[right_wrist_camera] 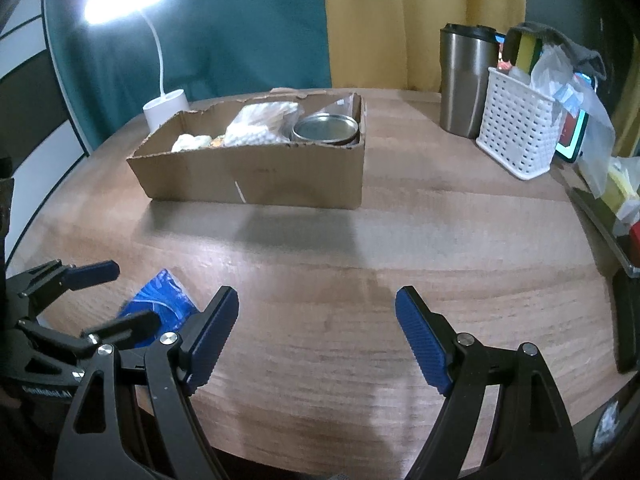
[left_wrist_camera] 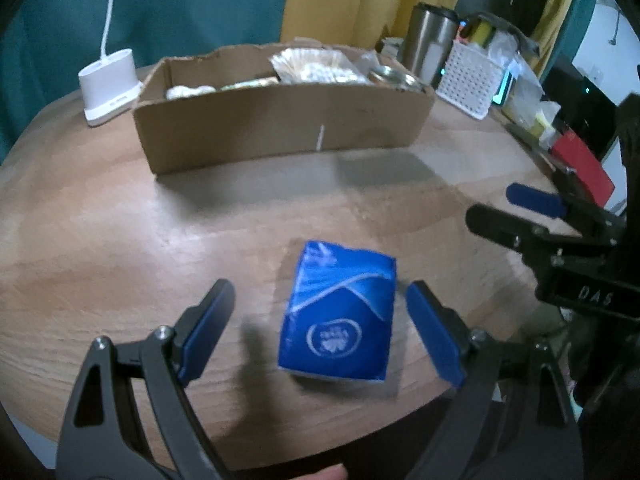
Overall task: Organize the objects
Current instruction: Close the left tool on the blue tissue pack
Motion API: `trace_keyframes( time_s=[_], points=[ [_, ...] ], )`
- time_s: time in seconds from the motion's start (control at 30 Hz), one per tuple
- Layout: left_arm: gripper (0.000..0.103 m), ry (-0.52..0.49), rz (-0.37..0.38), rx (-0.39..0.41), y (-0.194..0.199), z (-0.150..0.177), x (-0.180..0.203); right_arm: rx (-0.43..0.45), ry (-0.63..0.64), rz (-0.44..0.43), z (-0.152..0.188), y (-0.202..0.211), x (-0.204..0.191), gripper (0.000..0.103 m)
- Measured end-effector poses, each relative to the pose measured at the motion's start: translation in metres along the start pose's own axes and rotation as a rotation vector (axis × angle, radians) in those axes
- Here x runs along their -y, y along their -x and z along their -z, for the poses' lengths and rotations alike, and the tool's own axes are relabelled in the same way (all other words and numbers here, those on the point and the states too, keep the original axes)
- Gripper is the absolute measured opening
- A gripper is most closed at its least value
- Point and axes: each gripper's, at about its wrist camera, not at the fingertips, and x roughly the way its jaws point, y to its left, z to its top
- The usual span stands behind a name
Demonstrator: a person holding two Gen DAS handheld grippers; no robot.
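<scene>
**Both grippers spread apart; blue tissue pack flat on table between left fingers**

Left gripper (left_wrist_camera: 320,328): its 2 blue-padded fingers (left_wrist_camera: 206,330) stand wide apart, one on each side of the blue tissue pack (left_wrist_camera: 340,316). Neither pad touches the pack. The right-side pad is just beside the pack's edge; the left-side pad stands further off. The pack lies flat on the wooden table (left_wrist_camera: 120,240), near the front edge, printed face up with a white round emblem towards the camera.

Right gripper (right_wrist_camera: 316,334): its 2 fingers are also spread wide, with nothing between them but bare tabletop. In the right wrist view the left gripper (right_wrist_camera: 100,300) shows at lower left, with the tissue pack (right_wrist_camera: 160,300) partly hidden behind it. In the left wrist view the right gripper (left_wrist_camera: 536,216) enters from the right edge.

Further back, a low open cardboard box (left_wrist_camera: 280,120) sits mid-table, well apart from the pack. It holds a round metal tin (right_wrist_camera: 325,129) at its right end, a bag of small white items (right_wrist_camera: 260,126) in the middle, and pale items at the left, too blurred to identify.

Behind the box's left end stands a lit white desk lamp (right_wrist_camera: 166,106). To the box's right stand a steel tumbler (right_wrist_camera: 466,84) and, just beside it, a white perforated basket (right_wrist_camera: 516,136) stuffed with sponges and plastic bags.
</scene>
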Motion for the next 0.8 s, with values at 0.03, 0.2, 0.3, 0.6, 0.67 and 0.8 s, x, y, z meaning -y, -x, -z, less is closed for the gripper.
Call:
trace_keyframes(
  time_s=[0.03,0.2,0.3,0.6,0.67,0.8],
  points=[
    [0.089,-0.003,0.002,-0.004,-0.001,0.001,0.001,-0.001,-0.002,-0.001,0.0,0.0,0.001,0.083],
    [0.089,-0.027,-0.004,-0.024,-0.009,0.003,0.005,-0.004,-0.014,-0.002,0.001,-0.001,0.004,0.083],
    [0.088,-0.055,-0.021,-0.021,-0.012,0.004,0.009,-0.008,-0.019,-0.005,0.002,-0.003,0.005,0.083],
    [0.052,-0.093,-0.028,0.002,-0.012,0.001,0.012,-0.015,-0.023,-0.018,0.001,-0.007,0.007,0.083],
    [0.051,-0.08,-0.017,0.006,-0.009,-0.001,0.01,-0.014,-0.022,-0.022,0.0,-0.007,0.006,0.083],
    [0.051,-0.073,-0.026,0.03,0.001,-0.007,0.004,0.001,-0.026,-0.027,-0.006,-0.005,0.006,0.083]
  ],
)
